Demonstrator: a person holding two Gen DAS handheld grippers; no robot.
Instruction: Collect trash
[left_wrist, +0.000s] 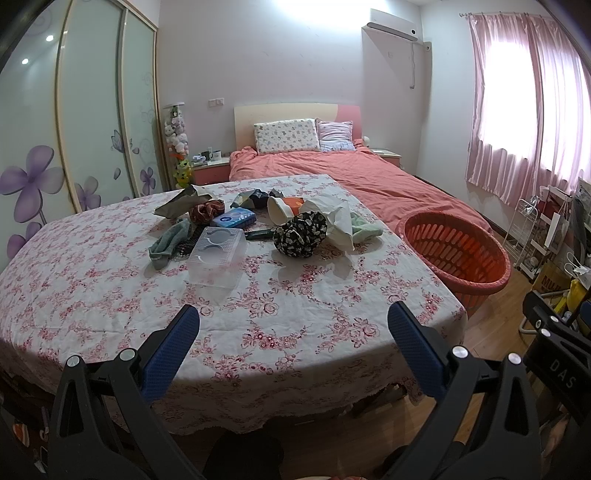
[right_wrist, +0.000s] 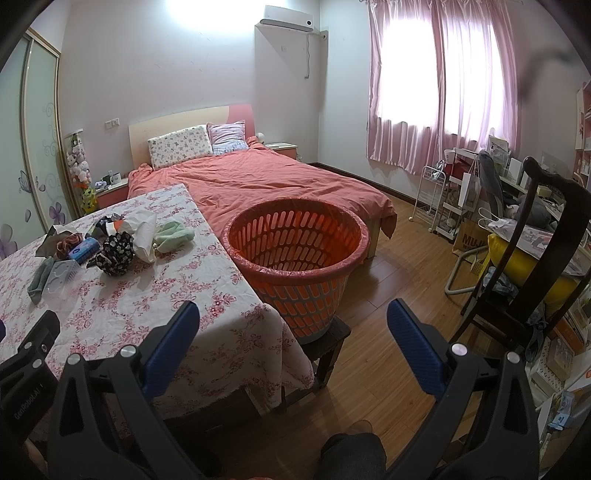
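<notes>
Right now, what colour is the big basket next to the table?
The basket is orange-red with slotted sides. It shows best in the right wrist view.

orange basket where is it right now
The orange basket stands on a dark stool at the right edge of the floral-cloth table, between the table and the foot of the bed, centre of the right wrist view.

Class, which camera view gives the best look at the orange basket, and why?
The right wrist view: the orange basket sits central, showing its whole rim, slotted wall, empty inside and the stool beneath. The left wrist view shows it only near the right side, its lower part hidden behind the table.
</notes>
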